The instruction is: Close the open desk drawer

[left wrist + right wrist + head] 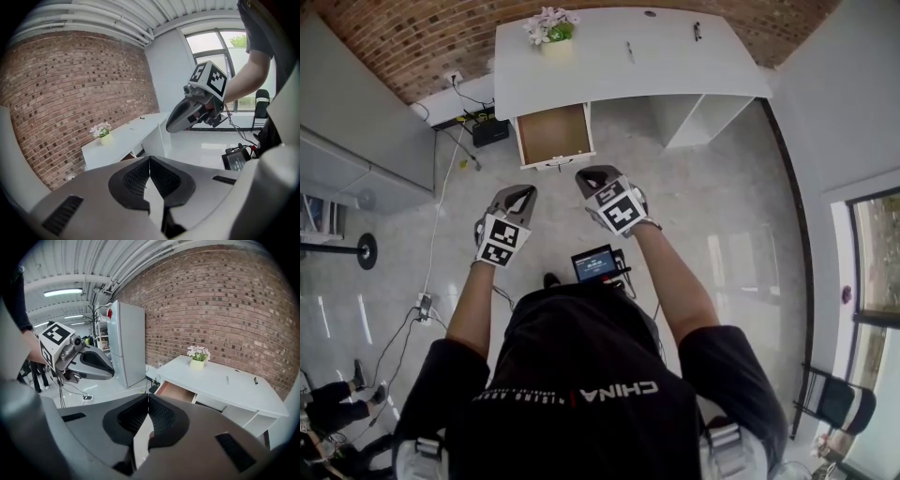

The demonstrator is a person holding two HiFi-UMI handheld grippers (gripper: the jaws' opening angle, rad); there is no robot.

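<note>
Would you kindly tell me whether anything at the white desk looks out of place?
Only the drawer: it stands pulled out of the desk, its brown inside exposed. Nothing else looks spilled or damaged.

Bright even daylight, glare on glossy floor (720, 248), heavy fisheye warp, black corners

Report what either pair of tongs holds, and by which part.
Nothing: the left tongs and right tongs are shut and empty, short of the open white brown-bottomed desk drawer.
</note>
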